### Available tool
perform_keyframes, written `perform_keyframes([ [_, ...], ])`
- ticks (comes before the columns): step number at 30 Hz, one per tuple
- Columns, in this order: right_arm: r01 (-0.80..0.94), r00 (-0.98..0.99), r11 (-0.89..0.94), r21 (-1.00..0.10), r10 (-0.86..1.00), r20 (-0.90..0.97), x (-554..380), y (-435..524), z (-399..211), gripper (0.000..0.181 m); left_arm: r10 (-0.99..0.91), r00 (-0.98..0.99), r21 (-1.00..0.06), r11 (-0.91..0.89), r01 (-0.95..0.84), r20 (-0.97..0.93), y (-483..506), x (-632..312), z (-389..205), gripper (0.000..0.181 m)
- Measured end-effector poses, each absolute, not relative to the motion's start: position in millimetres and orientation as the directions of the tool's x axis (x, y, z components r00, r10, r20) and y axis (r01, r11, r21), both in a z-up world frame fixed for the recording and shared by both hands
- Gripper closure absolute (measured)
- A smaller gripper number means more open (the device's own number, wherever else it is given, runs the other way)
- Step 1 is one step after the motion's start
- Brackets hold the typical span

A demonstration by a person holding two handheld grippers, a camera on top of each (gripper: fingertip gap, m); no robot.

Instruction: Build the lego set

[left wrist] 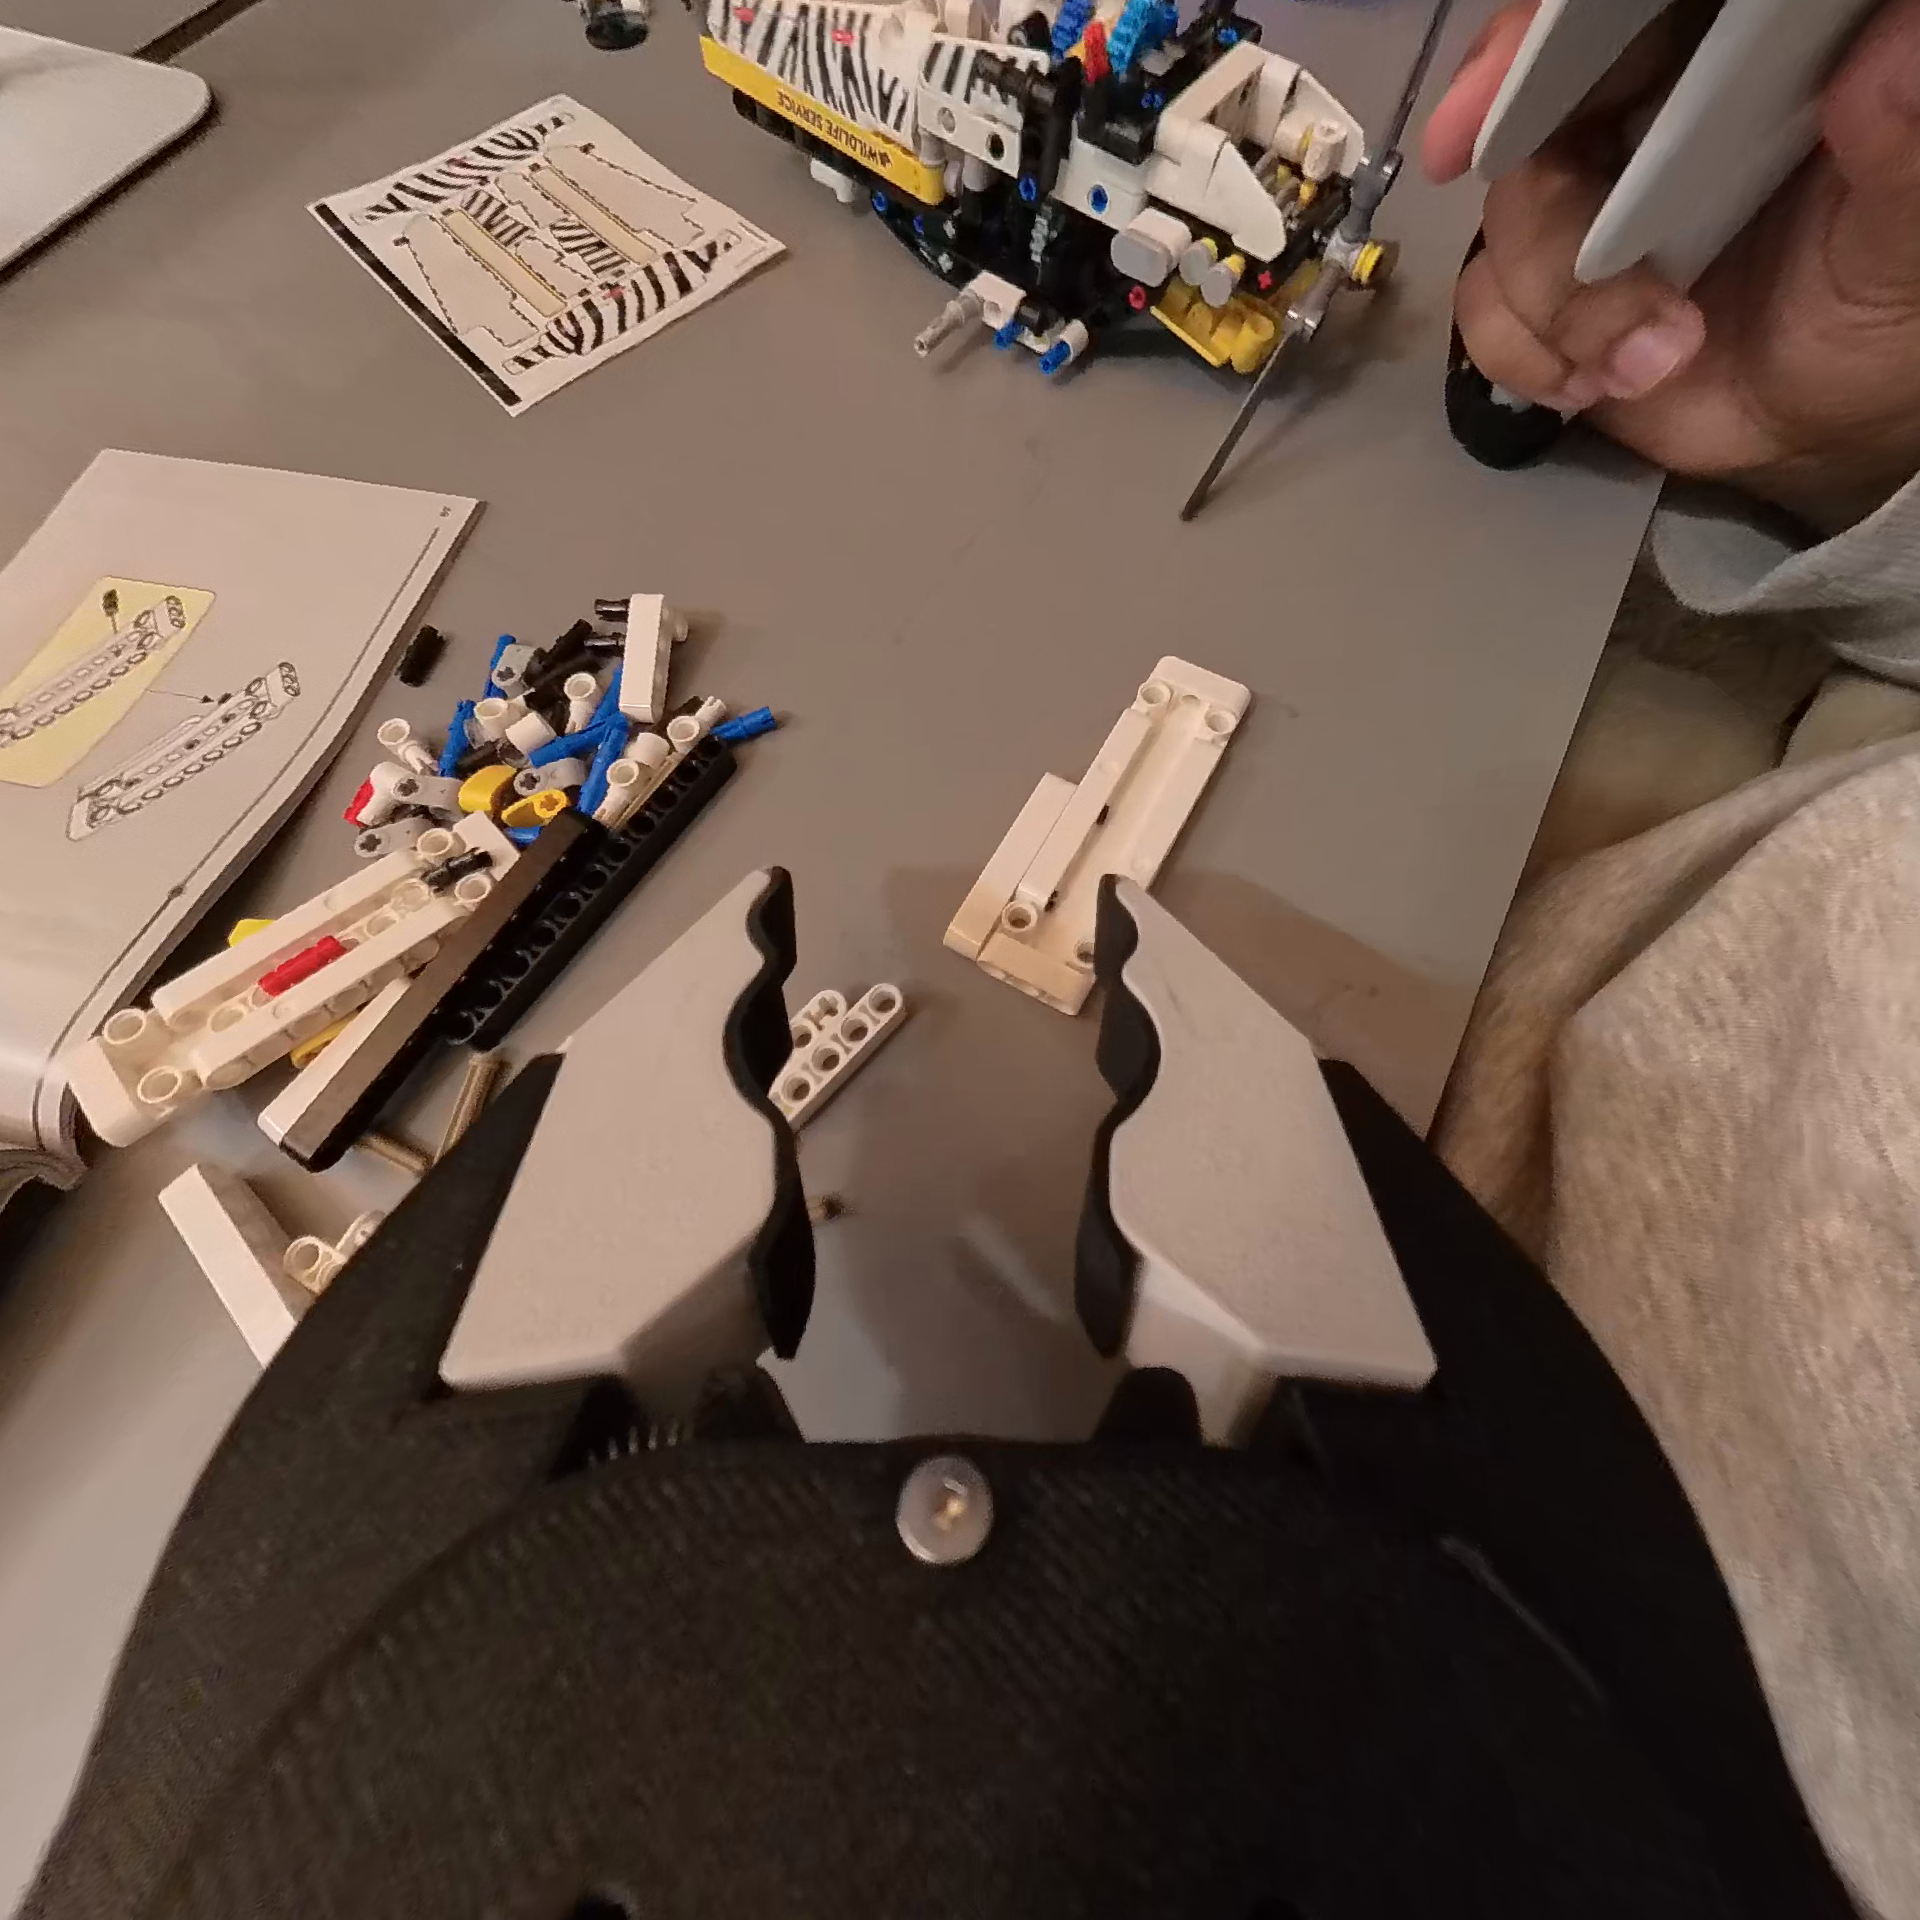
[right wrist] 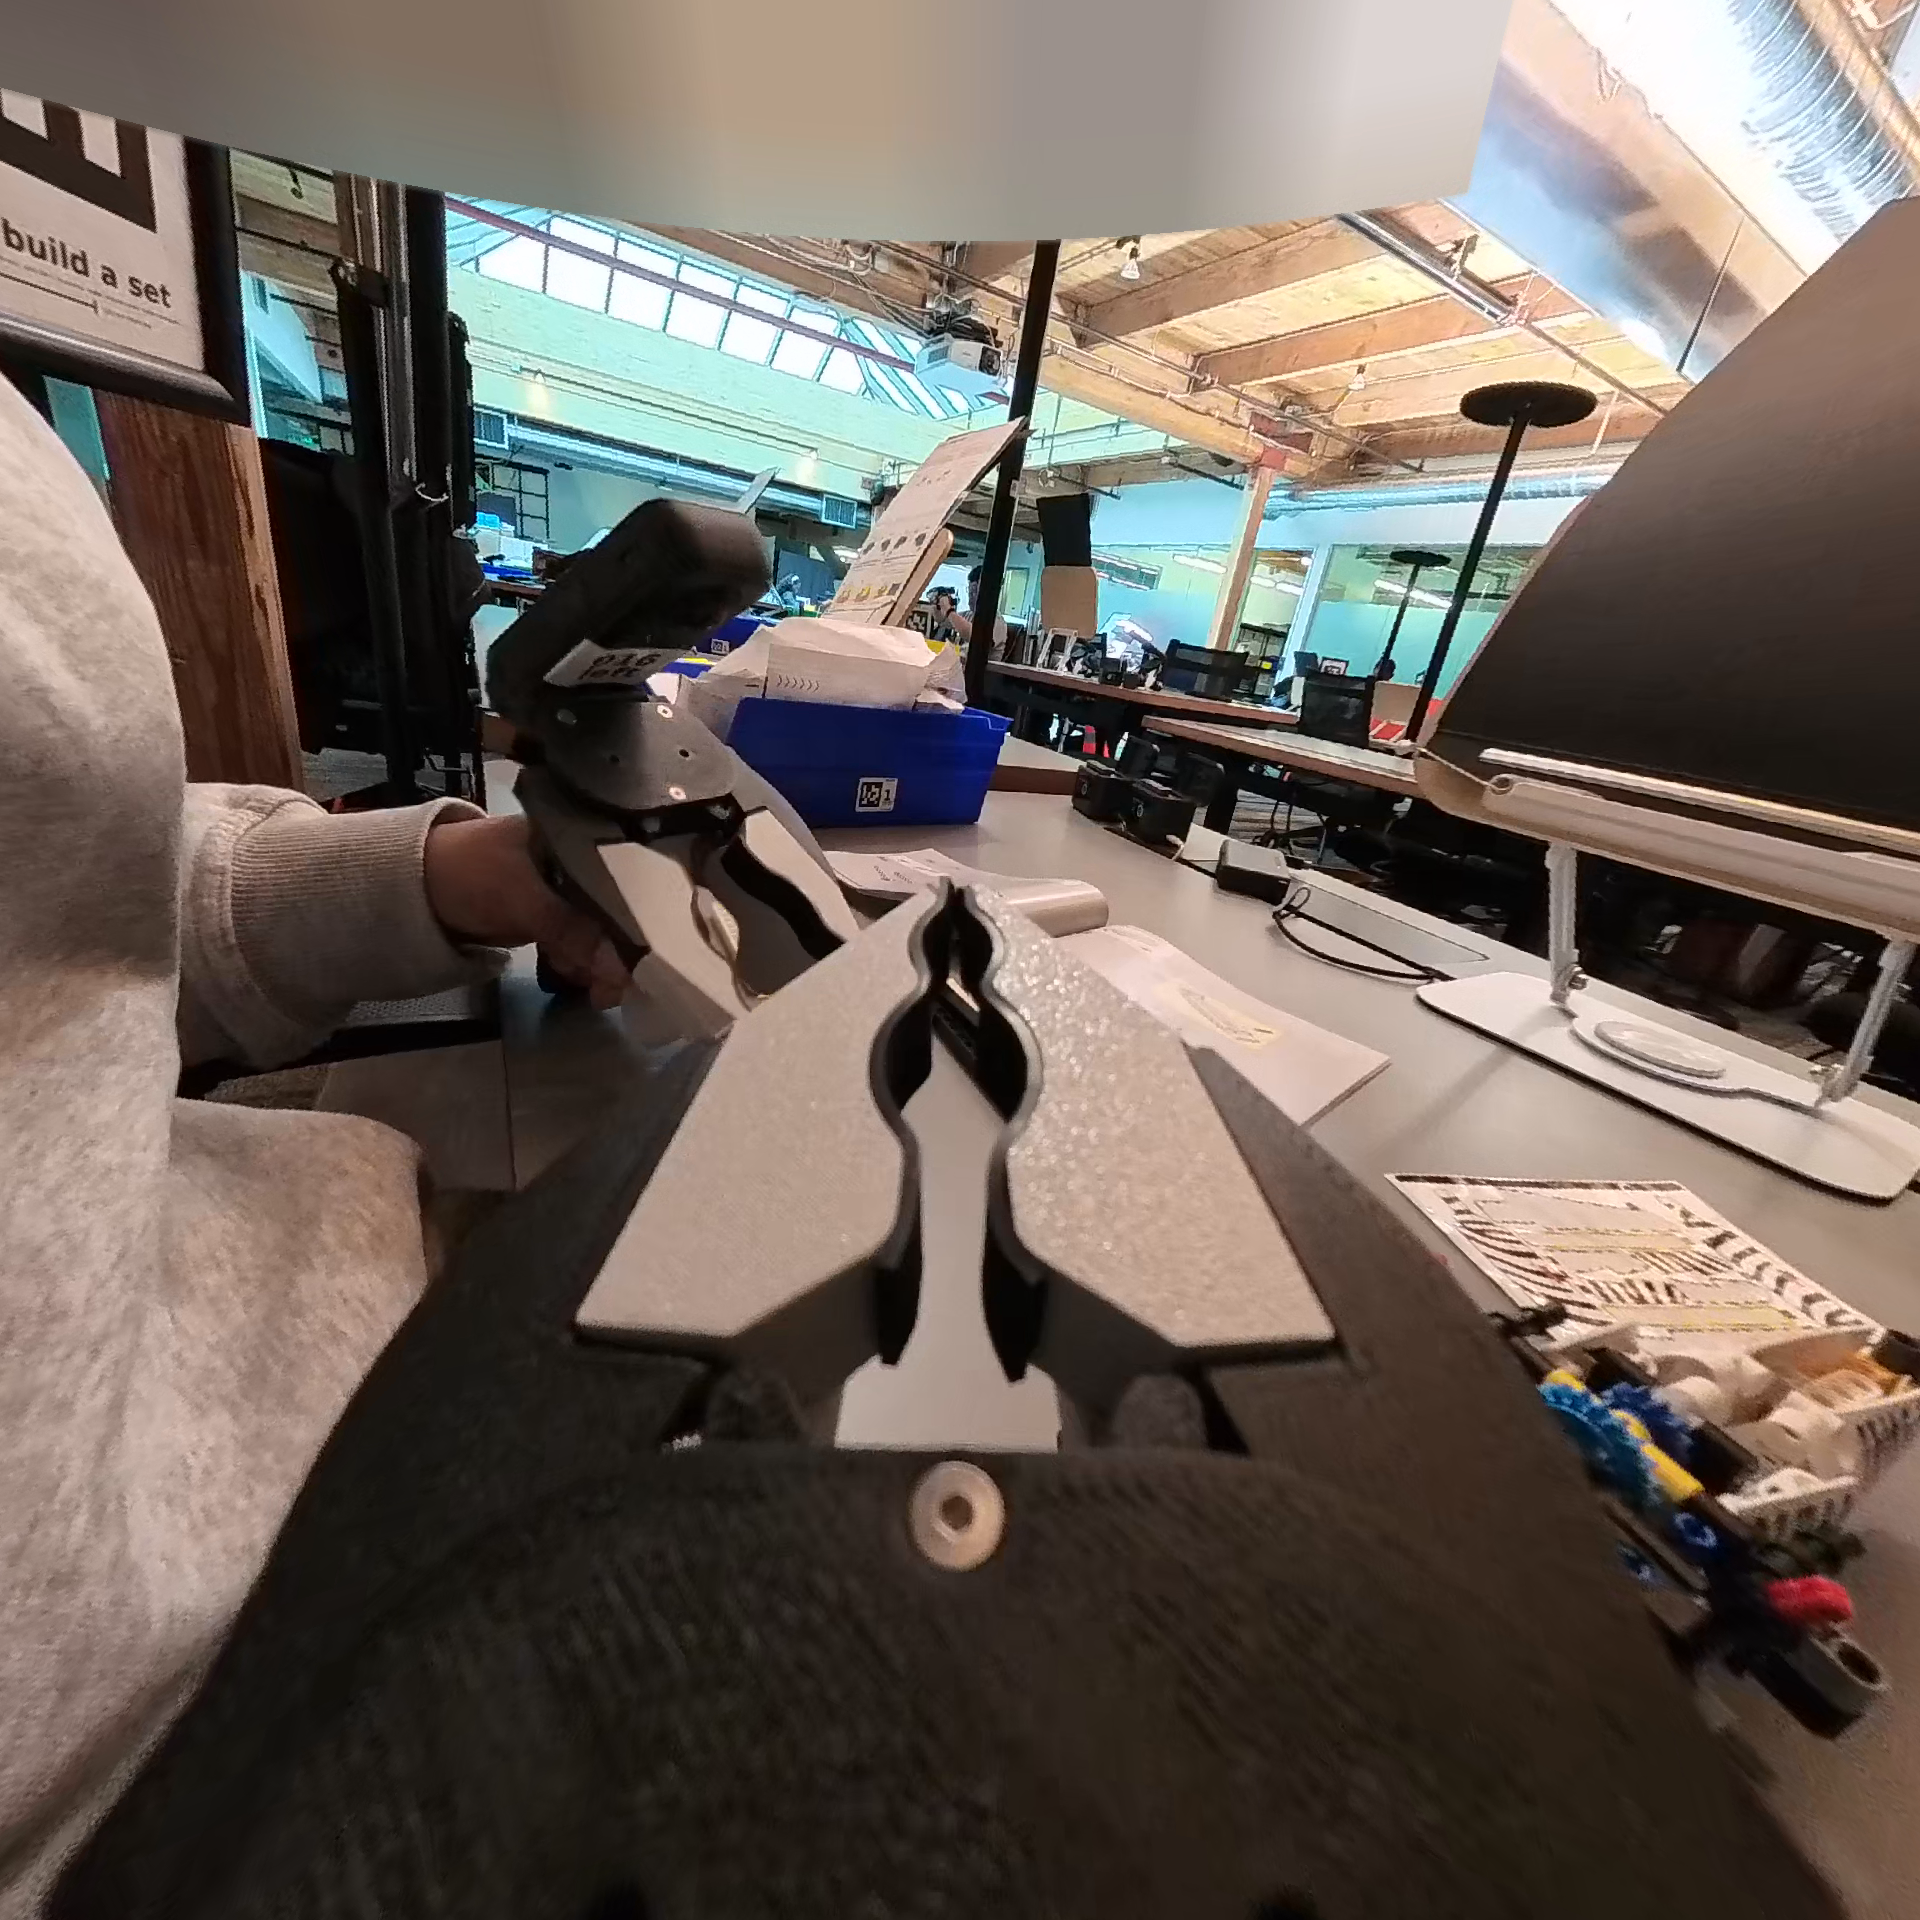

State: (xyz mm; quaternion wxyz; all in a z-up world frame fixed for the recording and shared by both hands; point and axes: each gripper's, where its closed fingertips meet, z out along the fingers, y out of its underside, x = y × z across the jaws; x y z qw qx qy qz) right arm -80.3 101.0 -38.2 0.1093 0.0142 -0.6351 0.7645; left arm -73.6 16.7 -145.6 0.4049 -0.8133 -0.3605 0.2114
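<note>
My left gripper [left wrist: 945, 904] is open and empty, low over the grey table [left wrist: 935, 540]. A white panel assembly [left wrist: 1101, 821] lies just ahead of its right fingertip. A small white holed beam [left wrist: 842, 1039] lies beside its left finger. A pile of loose parts [left wrist: 520, 790] lies to the left. The zebra-striped model [left wrist: 1039, 177] stands at the far side, also seen in the right wrist view [right wrist: 1714, 1455]. My right gripper [right wrist: 951, 904] is shut, tips touching, with nothing seen held. It is raised and points at the left gripper [right wrist: 774, 956].
An open instruction booklet [left wrist: 156, 727] lies at the left and a sticker sheet [left wrist: 540, 239] behind it. The hand with the right gripper [left wrist: 1662, 135] is at the top right. The table edge [left wrist: 1538, 883] runs along the right. A blue bin [right wrist: 862, 758] and a monitor stand [right wrist: 1662, 1060] stand farther back. My right fingertips sit around 15 centimetres from my left ones.
</note>
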Motion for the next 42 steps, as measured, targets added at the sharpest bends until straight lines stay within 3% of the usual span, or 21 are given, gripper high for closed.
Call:
perform_keyframes([
  [9,-0.189,-0.975,-0.171,-0.967,0.151,0.163,-80,101,-38,0.181,0.743,0.659,-0.777,-0.480,0.407,-0.114,19,-72,-153,0.122],
  [16,-0.193,-0.974,-0.168,-0.967,0.151,0.168,-80,101,-38,0.181,0.825,0.564,-0.832,-0.295,0.470,0.026,1,-84,-140,0.119],
  [17,-0.193,-0.974,-0.169,-0.967,0.151,0.168,-80,101,-38,0.181,0.842,0.536,-0.836,-0.257,0.484,0.052,-3,-87,-139,0.127],
  [19,-0.193,-0.974,-0.169,-0.966,0.151,0.168,-81,101,-38,0.181,0.867,0.489,-0.854,-0.180,0.489,0.097,-13,-91,-133,0.165],
  [24,-0.195,-0.974,-0.170,-0.966,0.151,0.170,-81,101,-38,0.181,0.889,0.404,-0.882,0.001,0.472,0.217,-32,-98,-119,0.171],
  [26,-0.199,-0.973,-0.173,-0.965,0.153,0.174,-81,101,-37,0.181,0.885,0.389,-0.871,0.037,0.490,0.256,-35,-99,-121,0.181],
  [36,-0.200,-0.973,-0.177,-0.964,0.154,0.174,-82,100,-37,0.181,0.925,0.372,-0.846,-0.141,0.513,0.072,-29,-103,-135,0.181],
  [42,-0.218,-0.970,-0.196,-0.956,0.154,0.189,-80,103,-35,0.181,0.904,0.426,-0.880,-0.222,0.420,-0.025,-15,-143,-104,0.181],
])
